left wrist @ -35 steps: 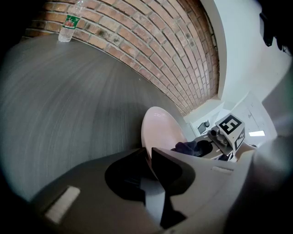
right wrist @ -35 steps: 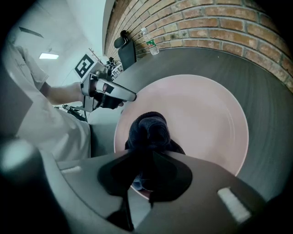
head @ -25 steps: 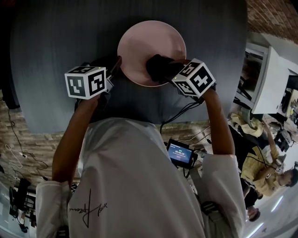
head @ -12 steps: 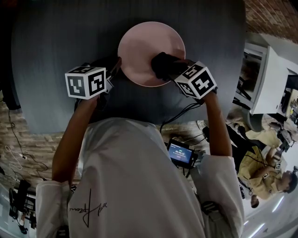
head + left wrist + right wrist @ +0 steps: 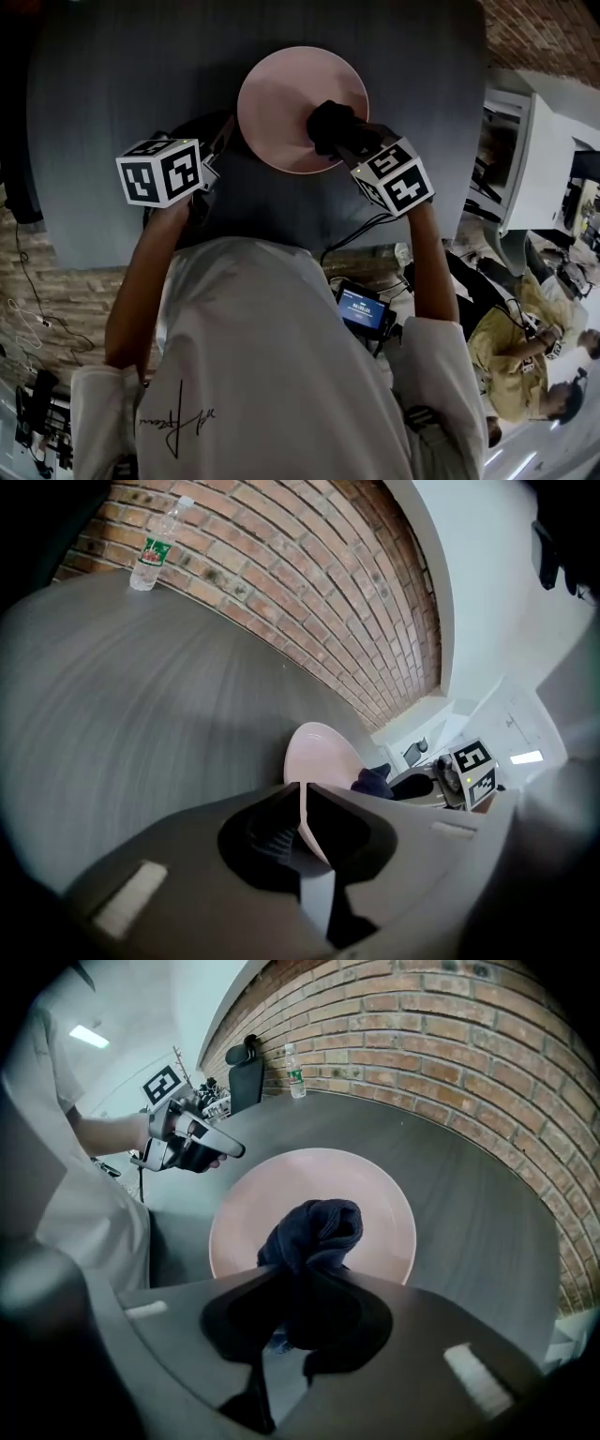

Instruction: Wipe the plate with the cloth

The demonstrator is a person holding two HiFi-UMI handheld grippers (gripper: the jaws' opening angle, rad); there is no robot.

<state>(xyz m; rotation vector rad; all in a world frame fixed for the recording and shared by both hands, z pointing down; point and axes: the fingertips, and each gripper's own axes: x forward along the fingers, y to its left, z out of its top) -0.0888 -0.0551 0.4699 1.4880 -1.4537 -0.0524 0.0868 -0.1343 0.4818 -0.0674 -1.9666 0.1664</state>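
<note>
A pink plate (image 5: pixel 281 94) lies on the dark grey table (image 5: pixel 112 84). My left gripper (image 5: pixel 225 134) is shut on the plate's left rim; in the left gripper view the plate (image 5: pixel 323 752) edge runs between the jaws of that gripper (image 5: pixel 303 808). My right gripper (image 5: pixel 345 141) is shut on a bunched dark blue cloth (image 5: pixel 328 124), which presses on the plate's near right part. In the right gripper view the cloth (image 5: pixel 319 1227) sticks out of my right gripper (image 5: pixel 305 1302) onto the plate (image 5: pixel 272 1185), and the left gripper (image 5: pixel 232 1150) holds the rim at the left.
A plastic water bottle (image 5: pixel 150 547) stands at the table's far edge by the brick wall, also visible as the bottle (image 5: pixel 293 1071) next to a black chair back (image 5: pixel 246 1072). People sit beside desks at the right (image 5: pixel 525 337). Cables hang near the table's front edge.
The cloth has slid a little to the right and further onto the plate with my right gripper. My left gripper's cube has shifted slightly left while still holding the rim.
</note>
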